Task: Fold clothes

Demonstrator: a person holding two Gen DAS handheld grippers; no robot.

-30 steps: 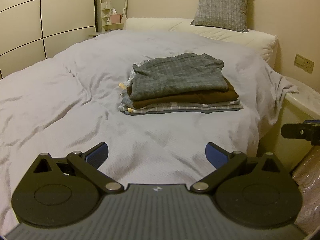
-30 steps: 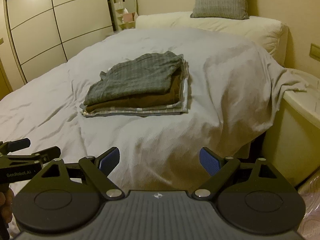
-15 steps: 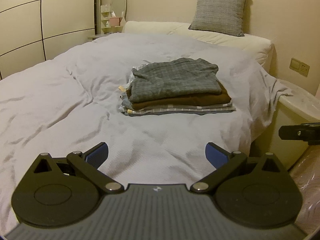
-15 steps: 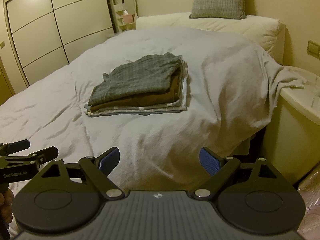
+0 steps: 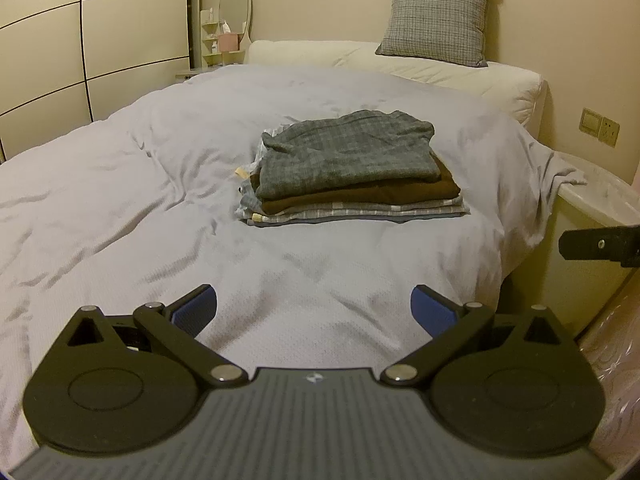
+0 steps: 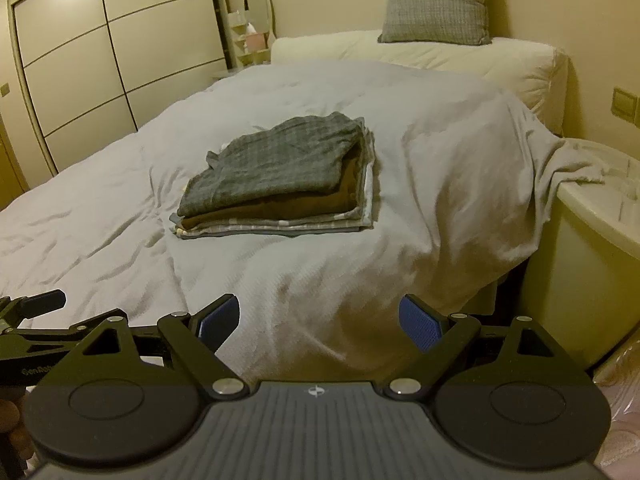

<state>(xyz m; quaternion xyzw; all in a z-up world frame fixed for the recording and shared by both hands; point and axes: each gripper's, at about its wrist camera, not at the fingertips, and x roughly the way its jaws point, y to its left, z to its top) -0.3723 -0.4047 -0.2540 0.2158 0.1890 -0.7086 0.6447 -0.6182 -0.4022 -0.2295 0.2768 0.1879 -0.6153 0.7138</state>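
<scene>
Left gripper (image 5: 314,308) and right gripper (image 6: 319,318): both spread wide, empty. Stack of folded clothes (image 5: 348,168) on bed (image 5: 120,200), well ahead of both.

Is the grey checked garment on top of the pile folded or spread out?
Folded: the grey checked garment lies compact on the pile.

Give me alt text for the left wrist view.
A stack of folded clothes, grey plaid garment on top, sits on a bed's pale duvet. The open left gripper hovers empty before it; a grey cushion leans behind.
</scene>
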